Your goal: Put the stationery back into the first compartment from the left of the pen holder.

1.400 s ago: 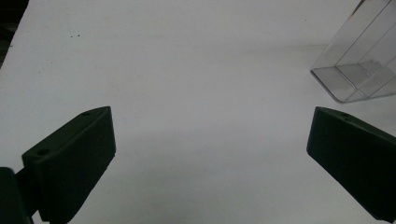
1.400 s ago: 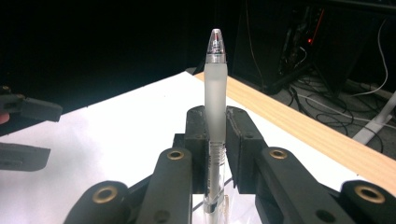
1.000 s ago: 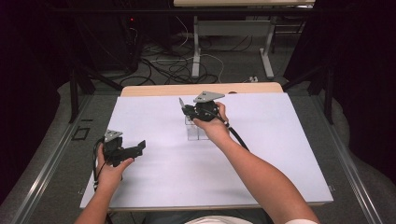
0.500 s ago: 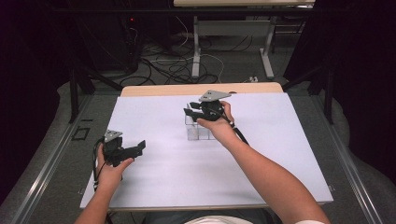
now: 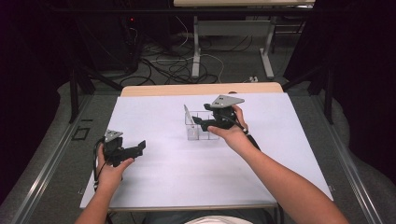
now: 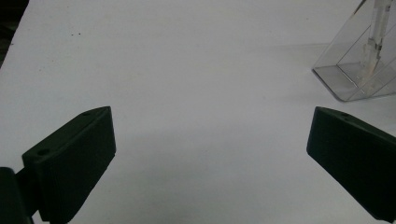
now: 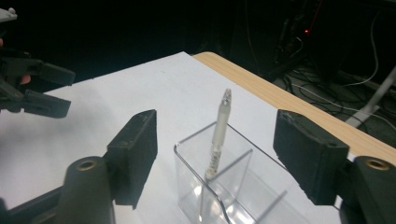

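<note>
High view: a clear plastic divided box [image 5: 201, 127] is seen mid-table on the white sheet [image 5: 289, 140], with a thin translucent pen-like stick [image 7: 218, 135] stood leaning in one compartment. The right gripper [image 5: 200, 122] is held just over it, jaws spread wide. The left gripper [image 5: 139, 147], well apart near the left edge, is gaping wide too.

A lab or test room: dim, dark surrounds, loose cables [image 5: 180, 65] tangled on the floor beyond the right gripper [image 5: 205, 122], metal desk legs [image 5: 196, 49] behind them, and a white-covered table [image 5: 289, 140] under both grippers.
</note>
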Tool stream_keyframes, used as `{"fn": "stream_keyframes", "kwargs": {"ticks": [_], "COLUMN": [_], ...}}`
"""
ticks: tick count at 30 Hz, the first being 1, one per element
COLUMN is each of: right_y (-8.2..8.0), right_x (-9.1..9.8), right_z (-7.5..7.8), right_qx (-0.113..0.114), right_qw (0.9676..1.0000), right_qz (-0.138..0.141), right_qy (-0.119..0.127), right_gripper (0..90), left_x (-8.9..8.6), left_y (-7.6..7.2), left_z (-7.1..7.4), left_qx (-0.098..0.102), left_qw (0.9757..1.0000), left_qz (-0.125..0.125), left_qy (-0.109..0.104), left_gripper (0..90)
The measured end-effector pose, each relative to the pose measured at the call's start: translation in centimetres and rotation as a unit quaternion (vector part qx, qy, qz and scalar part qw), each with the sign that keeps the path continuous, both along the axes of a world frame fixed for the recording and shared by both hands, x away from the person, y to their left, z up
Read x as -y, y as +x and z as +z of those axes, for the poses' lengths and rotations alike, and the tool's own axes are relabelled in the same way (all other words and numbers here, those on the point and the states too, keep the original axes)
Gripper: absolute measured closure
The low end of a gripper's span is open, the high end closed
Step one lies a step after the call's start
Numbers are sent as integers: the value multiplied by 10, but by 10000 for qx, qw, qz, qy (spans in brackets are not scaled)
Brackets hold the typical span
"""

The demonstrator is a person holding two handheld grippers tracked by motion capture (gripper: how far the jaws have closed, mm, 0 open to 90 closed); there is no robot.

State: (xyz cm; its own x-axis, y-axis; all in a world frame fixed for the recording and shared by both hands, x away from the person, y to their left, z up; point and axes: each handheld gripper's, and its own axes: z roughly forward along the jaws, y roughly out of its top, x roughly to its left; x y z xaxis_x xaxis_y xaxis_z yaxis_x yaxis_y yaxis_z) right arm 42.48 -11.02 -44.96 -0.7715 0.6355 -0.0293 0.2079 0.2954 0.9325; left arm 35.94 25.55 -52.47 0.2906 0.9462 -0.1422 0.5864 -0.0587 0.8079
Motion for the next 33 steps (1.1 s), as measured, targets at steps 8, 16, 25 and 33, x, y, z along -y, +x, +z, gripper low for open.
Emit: {"fn": "stream_keyframes", "kwargs": {"ticks": [8, 16, 25, 33], "right_y": [-14, -27, -41, -44], "right_x": [25, 56, 99, 147], "right_z": [-2, -5, -12, -22], "right_qx": [-146, -106, -122, -256], "right_qw": [9992, 9983, 9948, 9867], "right_qz": [-258, -534, -1002, -1606], "right_qy": [-284, -222, -149, 19], "right_gripper": [160, 8, 0, 0], "left_x": [1, 1, 0, 0], "left_y": [0, 0, -1, -1], "left_z": [0, 0, 0, 0], "left_qx": [15, 5, 17, 1], "left_qw": [10000, 10000, 10000, 10000], "left_qz": [10, 19, 13, 51], "left_qy": [6, 2, -11, -24], "left_gripper": [14, 14, 14, 14]}}
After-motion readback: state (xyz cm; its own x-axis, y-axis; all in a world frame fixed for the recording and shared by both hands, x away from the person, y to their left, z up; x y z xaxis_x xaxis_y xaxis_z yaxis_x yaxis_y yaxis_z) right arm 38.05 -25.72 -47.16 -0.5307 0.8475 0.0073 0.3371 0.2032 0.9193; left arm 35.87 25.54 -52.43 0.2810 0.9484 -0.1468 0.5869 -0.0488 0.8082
